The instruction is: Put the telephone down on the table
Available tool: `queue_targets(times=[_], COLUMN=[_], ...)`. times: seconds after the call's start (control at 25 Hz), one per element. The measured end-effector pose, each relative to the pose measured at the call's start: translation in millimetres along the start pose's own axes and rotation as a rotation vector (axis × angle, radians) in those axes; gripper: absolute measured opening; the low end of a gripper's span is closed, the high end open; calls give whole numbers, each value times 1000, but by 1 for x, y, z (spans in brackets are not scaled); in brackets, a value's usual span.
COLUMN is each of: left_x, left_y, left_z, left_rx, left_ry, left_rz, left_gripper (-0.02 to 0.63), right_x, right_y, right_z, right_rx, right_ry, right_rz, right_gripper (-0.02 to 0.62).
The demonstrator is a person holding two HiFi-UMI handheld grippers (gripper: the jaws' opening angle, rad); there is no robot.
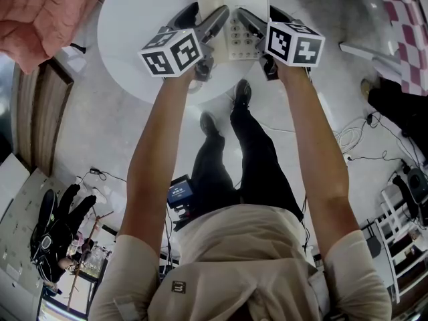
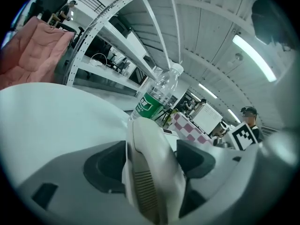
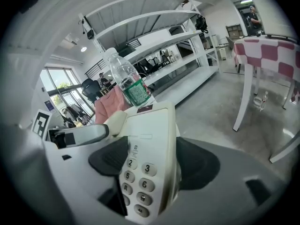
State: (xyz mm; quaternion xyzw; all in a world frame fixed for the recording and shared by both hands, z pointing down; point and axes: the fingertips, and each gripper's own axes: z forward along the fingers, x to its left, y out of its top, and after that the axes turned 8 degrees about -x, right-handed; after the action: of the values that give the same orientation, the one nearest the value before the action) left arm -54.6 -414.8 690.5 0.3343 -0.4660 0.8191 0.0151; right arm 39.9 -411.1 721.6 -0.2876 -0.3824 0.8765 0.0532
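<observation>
A white push-button telephone (image 1: 237, 25) is over the near part of the round white table (image 1: 140, 25), held between both grippers. My left gripper (image 1: 208, 11) is shut on the handset (image 2: 152, 168), which lies along the phone's left side, with a dark pad on each side of it. My right gripper (image 1: 262, 15) is shut on the right side of the base by the keypad (image 3: 140, 182). In the right gripper view the left gripper (image 3: 77, 135) shows beside the phone. I cannot tell whether the phone's underside touches the table.
A plastic water bottle with a green label (image 2: 159, 95) stands on the table just beyond the phone. A pink cushioned seat (image 1: 40, 15) is at the table's left. A table with a checked cloth (image 1: 401, 12) stands to the right, and cables (image 1: 351, 139) lie on the floor.
</observation>
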Motion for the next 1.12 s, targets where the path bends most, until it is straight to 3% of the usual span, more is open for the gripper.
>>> queue_targets(times=[0.32,1.12], left_x=[-3,-7], left_y=[6,27], left_z=[-1,-24], left_rx=[-62,-49], left_ry=[7,39], left_rz=[-34,28], left_gripper=[330,330], right_x=[-2,-5], right_y=[1,22], right_z=[-2,-25], right_rx=[-1,9], right_ry=[-4,-52], right_rz=[-12,-60], right_gripper=[311,302])
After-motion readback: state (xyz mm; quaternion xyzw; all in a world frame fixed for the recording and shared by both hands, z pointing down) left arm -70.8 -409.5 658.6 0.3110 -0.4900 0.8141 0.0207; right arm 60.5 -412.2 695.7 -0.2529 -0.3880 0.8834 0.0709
